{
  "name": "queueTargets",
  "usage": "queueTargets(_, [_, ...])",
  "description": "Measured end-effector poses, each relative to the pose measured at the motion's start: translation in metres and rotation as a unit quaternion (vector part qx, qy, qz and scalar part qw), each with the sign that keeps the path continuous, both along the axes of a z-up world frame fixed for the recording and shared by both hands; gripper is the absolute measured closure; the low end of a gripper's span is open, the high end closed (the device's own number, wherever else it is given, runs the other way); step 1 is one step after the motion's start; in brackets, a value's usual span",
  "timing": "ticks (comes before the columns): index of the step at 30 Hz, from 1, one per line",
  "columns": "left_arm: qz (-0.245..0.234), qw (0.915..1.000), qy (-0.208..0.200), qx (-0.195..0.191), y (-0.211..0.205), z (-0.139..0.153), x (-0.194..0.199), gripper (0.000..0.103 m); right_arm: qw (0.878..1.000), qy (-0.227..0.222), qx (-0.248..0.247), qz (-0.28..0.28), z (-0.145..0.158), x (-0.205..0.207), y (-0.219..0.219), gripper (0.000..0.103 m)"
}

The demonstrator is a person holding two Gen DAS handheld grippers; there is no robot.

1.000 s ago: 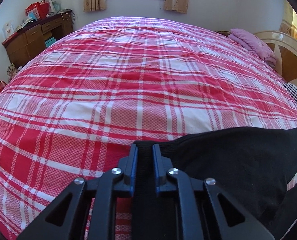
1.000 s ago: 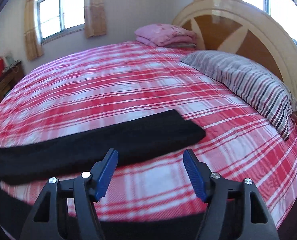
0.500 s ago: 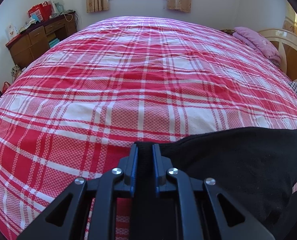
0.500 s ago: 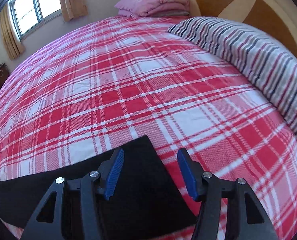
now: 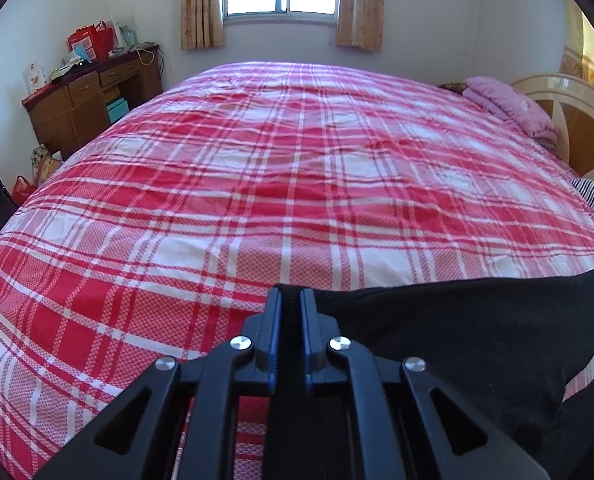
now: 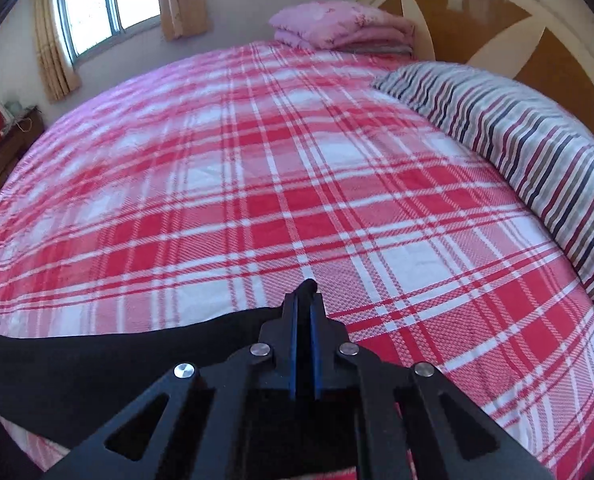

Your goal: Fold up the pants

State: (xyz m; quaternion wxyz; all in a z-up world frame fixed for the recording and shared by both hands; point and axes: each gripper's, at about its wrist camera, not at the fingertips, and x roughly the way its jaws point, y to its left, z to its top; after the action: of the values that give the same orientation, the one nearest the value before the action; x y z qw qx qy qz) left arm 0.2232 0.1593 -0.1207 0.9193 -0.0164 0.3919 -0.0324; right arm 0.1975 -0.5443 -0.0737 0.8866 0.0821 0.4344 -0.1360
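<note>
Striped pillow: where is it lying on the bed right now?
In the right wrist view the striped pillow lies along the right edge of the red plaid bedspread, against the headboard, just right of the folded pink blanket.

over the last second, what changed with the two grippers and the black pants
The right gripper moved in over the end of the black pants and shut on the fabric; a second ago its jaws stood open above the bedspread. The left gripper stayed clamped on its end of the pants, barely shifting.
</note>
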Motion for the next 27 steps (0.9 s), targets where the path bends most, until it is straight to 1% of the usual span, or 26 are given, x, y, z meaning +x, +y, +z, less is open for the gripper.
queueTargets(3, [-0.004,0.9996,-0.019,-0.019,0.007,0.007,-0.007,0.093,0.999,-0.043,-0.005,0.003,0.024,-0.021,0.006,0.098])
queueTargets(6, [-0.011,0.9984,-0.046,-0.032,0.014,0.016,-0.019,0.094,0.995,-0.094,-0.012,0.006,0.046,-0.05,0.01,0.098])
queueTargets(8, [-0.012,0.9967,-0.071,-0.038,0.02,0.023,-0.031,0.097,0.992,-0.127,-0.009,0.001,0.057,-0.073,0.009,0.099])
queueTargets(10, [-0.009,0.9953,-0.088,-0.04,0.025,0.029,-0.041,0.098,0.988,-0.152,-0.003,-0.008,0.062,-0.095,0.008,0.099])
queueTargets(13, [-0.013,0.9927,-0.104,-0.059,0.039,0.034,-0.058,0.098,0.984,-0.175,0.008,-0.014,0.062,-0.127,0.006,0.099])
queueTargets(15, [-0.024,0.9919,-0.106,-0.066,0.042,0.034,-0.07,0.098,0.983,-0.182,0.012,-0.016,0.059,-0.147,0.007,0.099])
queueTargets(16, [-0.041,0.9915,-0.098,-0.075,0.041,0.03,-0.076,0.098,0.983,-0.183,0.016,-0.016,0.057,-0.156,0.008,0.099])
queueTargets(17, [-0.05,0.9916,-0.092,-0.075,0.039,0.028,-0.079,0.098,0.983,-0.184,0.016,-0.013,0.054,-0.165,0.011,0.099])
queueTargets(19, [-0.059,0.9933,-0.086,-0.049,0.032,0.022,-0.086,0.098,0.983,-0.184,0.014,-0.007,0.049,-0.177,0.016,0.099])
queueTargets(21, [-0.074,0.9935,-0.07,-0.051,0.028,0.017,-0.081,0.098,0.983,-0.184,0.016,-0.005,0.043,-0.188,0.017,0.099])
queueTargets(22, [-0.068,0.9948,-0.058,-0.048,0.027,0.014,-0.073,0.096,0.983,-0.182,0.018,-0.006,0.041,-0.192,0.018,0.099])
queueTargets(24, [-0.063,0.9958,-0.05,-0.043,0.021,0.012,-0.06,0.082,0.983,-0.182,0.02,-0.007,0.035,-0.198,0.018,0.099])
queueTargets(26, [-0.062,0.9968,-0.042,-0.027,0.015,0.007,-0.048,0.042,0.983,-0.183,0.023,-0.01,0.03,-0.205,0.018,0.099])
queueTargets(27, [-0.052,0.9974,-0.047,-0.017,0.013,0.005,-0.043,0.037,0.983,-0.183,0.025,-0.012,0.028,-0.206,0.018,0.099])
